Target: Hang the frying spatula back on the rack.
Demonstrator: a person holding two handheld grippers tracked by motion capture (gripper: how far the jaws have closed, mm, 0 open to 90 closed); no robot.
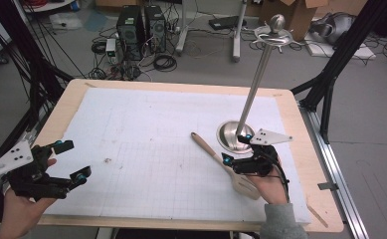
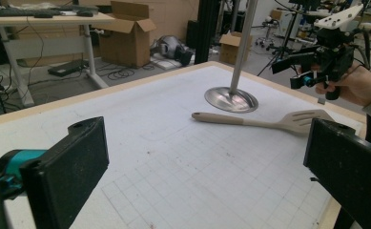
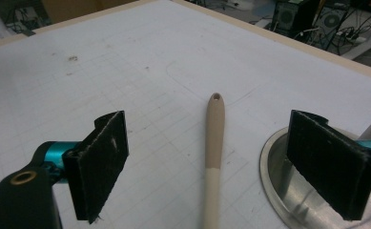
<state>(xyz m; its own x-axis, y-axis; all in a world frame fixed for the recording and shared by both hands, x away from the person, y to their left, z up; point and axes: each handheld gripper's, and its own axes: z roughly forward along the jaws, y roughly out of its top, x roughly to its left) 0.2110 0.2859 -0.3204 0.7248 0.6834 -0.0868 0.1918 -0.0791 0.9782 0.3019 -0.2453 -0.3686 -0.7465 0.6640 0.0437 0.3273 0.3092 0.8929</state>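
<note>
A beige slotted spatula (image 1: 221, 162) lies on the white grid mat (image 1: 146, 149), its handle pointing to the far left and its blade toward the near right. My right gripper (image 1: 237, 148) hangs open over the spatula's handle (image 3: 215, 138), one jaw on each side and neither touching it. A metal stand's round base (image 1: 231, 133) sits just beyond it, and its pole (image 1: 258, 74) rises to a ball top. My left gripper (image 1: 75, 160) stands open at the mat's near left edge with nothing between its jaws; in its own view the spatula (image 2: 259, 121) lies well ahead.
The wooden table edge (image 1: 305, 149) runs close on the right of the stand. The stand base (image 3: 281, 181) lies under my right gripper's right jaw. On the floor beyond the table are computer towers (image 1: 141, 25), cables and cardboard boxes (image 2: 126, 33).
</note>
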